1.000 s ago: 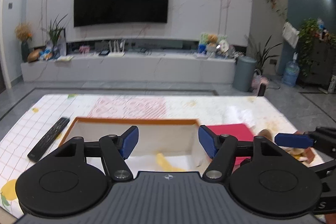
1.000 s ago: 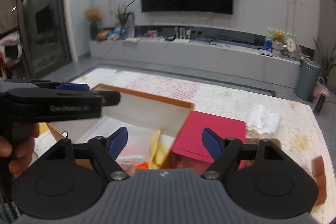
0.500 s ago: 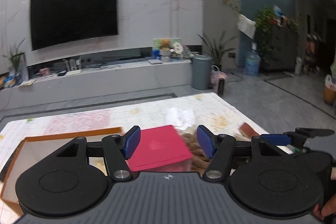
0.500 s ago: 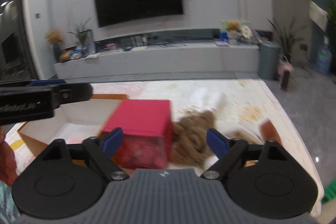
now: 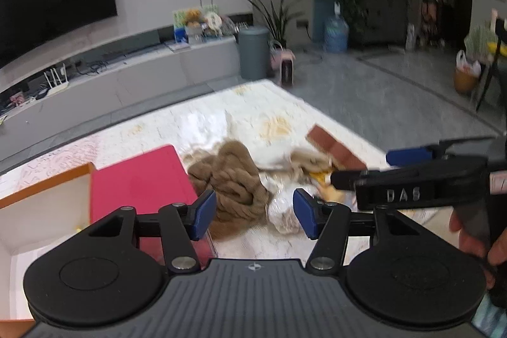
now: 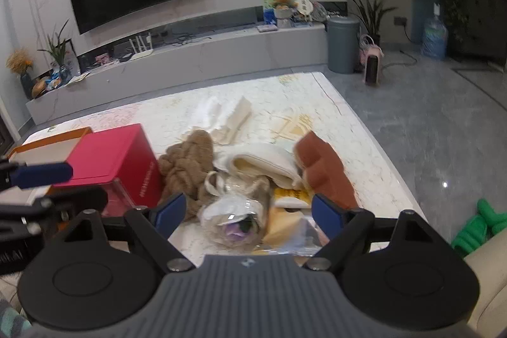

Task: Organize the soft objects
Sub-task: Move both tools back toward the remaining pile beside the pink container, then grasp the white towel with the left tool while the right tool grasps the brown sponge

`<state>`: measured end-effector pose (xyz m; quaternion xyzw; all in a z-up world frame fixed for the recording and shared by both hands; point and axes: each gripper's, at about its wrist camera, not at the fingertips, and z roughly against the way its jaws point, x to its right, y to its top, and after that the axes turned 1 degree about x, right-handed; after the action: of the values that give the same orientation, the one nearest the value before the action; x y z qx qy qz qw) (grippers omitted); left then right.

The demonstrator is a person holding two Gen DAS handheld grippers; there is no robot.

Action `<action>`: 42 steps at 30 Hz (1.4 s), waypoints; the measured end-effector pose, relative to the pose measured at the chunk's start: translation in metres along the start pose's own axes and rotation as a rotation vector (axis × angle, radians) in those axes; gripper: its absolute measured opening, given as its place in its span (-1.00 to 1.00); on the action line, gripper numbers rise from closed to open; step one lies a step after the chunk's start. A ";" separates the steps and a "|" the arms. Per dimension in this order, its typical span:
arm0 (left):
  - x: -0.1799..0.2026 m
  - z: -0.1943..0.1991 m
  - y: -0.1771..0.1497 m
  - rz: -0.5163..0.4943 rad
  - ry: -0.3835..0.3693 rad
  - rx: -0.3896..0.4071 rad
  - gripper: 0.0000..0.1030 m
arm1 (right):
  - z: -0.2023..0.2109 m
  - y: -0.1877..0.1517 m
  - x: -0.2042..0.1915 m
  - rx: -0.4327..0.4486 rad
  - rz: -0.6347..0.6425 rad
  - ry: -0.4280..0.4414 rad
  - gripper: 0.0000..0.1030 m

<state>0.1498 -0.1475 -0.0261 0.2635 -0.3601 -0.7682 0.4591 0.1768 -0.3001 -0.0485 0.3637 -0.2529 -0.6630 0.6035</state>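
A pile of soft things lies on the table: a brown knitted bundle (image 6: 187, 160) (image 5: 231, 176), a cream folded cloth (image 6: 266, 163), a rust-brown cloth (image 6: 323, 170), a white cloth (image 6: 228, 116) and a clear-wrapped bundle (image 6: 234, 217) (image 5: 282, 208). An orange-rimmed open box (image 5: 41, 211) (image 6: 54, 138) stands at the left beside a red box (image 5: 139, 179) (image 6: 111, 154). My left gripper (image 5: 253, 213) is open and empty, just short of the knitted bundle. My right gripper (image 6: 244, 211) is open and empty, above the wrapped bundle.
The table's right edge (image 6: 380, 148) drops to a grey floor. A green toy (image 6: 478, 224) lies on the floor by a beige seat (image 6: 488, 274). A TV wall, a low cabinet and a grey bin (image 6: 342, 43) stand beyond the table.
Both grippers have swung right, from over the orange box and red box to the pile of soft things. Both stayed open and empty.
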 end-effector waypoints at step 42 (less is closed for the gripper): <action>0.074 -0.165 0.014 -0.568 -0.040 -0.110 0.03 | -0.102 -0.001 0.085 -0.165 -0.163 -0.101 0.31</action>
<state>0.2462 -0.2692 -0.1202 0.3132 -0.2385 -0.8894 0.2322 0.2561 -0.3729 -0.1261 0.2984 -0.1972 -0.7459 0.5619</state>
